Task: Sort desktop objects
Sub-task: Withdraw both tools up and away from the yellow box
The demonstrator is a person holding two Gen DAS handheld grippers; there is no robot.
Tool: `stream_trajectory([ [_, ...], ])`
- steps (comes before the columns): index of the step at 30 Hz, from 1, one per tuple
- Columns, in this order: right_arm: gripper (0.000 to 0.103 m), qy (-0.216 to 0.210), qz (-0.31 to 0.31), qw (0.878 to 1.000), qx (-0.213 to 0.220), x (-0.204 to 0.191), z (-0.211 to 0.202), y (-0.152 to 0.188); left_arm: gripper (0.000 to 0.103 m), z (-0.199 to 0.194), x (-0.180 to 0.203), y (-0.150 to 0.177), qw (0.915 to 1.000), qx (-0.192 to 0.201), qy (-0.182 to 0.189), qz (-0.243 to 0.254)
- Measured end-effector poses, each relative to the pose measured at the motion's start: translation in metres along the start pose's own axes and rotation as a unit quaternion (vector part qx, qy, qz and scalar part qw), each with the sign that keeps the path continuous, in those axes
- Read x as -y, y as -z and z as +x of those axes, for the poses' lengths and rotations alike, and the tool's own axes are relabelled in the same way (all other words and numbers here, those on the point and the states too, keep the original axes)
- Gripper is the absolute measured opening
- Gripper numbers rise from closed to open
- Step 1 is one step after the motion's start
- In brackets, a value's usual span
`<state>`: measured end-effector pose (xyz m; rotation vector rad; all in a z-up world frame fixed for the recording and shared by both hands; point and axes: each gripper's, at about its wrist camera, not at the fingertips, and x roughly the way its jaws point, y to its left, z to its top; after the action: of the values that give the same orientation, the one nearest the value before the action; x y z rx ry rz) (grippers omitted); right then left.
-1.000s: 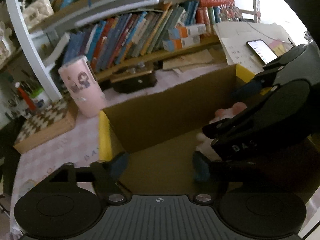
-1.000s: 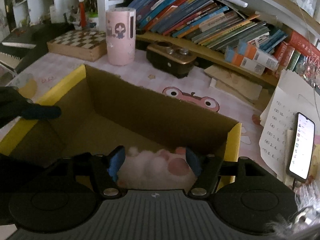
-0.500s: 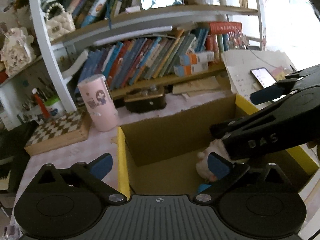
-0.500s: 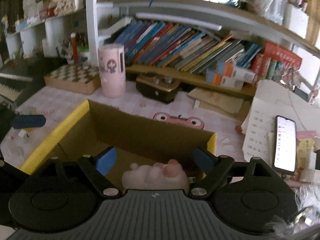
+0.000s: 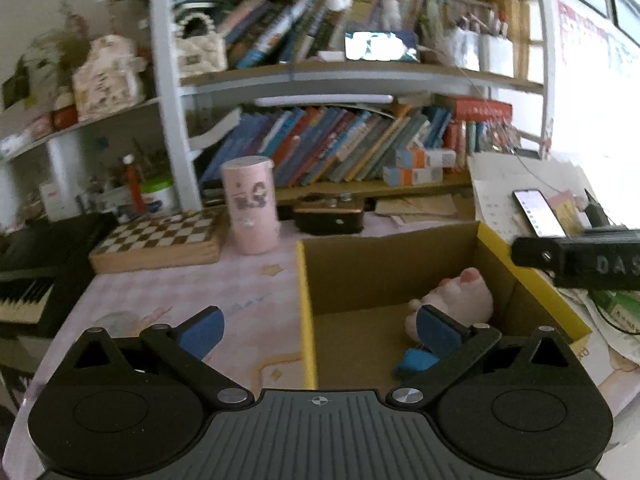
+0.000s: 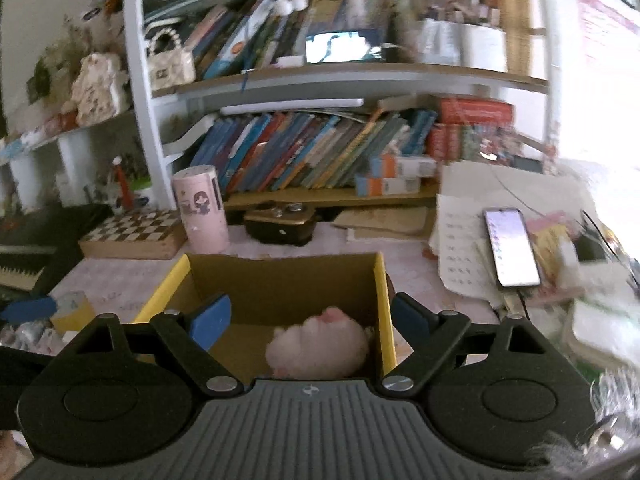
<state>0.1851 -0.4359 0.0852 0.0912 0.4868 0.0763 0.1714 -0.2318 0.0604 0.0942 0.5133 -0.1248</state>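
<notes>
Pink plush paw point(image 6: 318, 344): lying loose on floor of yellow-rimmed cardboard box point(image 6: 382, 292), near right wall. Left gripper point(image 5: 318, 326): spread wide, empty, astride box's left rim. Right gripper point(image 6: 312, 320): spread, empty, above box.

Both grippers, left point(image 5: 318, 330) and right point(image 6: 310, 320), are pulling back out of the box point(image 6: 382, 300). Their jaws are spreading, leaving the plush point(image 6: 320, 344) lying inside.

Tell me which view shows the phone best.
Right wrist view: the phone lies whole on papers, screen lit and facing the camera. In the left wrist view the phone is smaller, near the edge, its near end cut by the right claw.
</notes>
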Motion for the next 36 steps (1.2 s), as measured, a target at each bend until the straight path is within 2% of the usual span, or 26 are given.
stream_trajectory([
  [5,0.087,0.026,0.018,1.0,-0.004,-0.015,-0.024,0.029,0.103,-0.025,-0.017,0.023,0.9996,0.0,-0.008,-0.027],
  [13,0.088,0.053,0.003,0.998,-0.031,-0.039,-0.052,0.07,0.103,-0.052,-0.032,0.058,0.9995,-0.016,-0.017,-0.019],
  [19,0.096,0.054,-0.012,0.997,-0.046,-0.065,-0.071,0.09,0.103,-0.072,-0.048,0.079,0.9991,-0.028,-0.017,-0.027],
  [25,0.097,0.055,-0.008,0.997,-0.048,-0.092,-0.092,0.101,0.103,-0.095,-0.062,0.091,0.9995,-0.03,0.0,-0.014],
  [31,0.097,0.06,-0.006,0.997,-0.049,-0.121,-0.111,0.112,0.103,-0.117,-0.086,0.103,0.9984,-0.021,0.045,-0.025],
  [36,0.097,0.069,0.001,0.996,-0.048,-0.139,-0.125,0.119,0.103,-0.132,-0.095,0.109,0.999,-0.011,0.043,-0.003],
])
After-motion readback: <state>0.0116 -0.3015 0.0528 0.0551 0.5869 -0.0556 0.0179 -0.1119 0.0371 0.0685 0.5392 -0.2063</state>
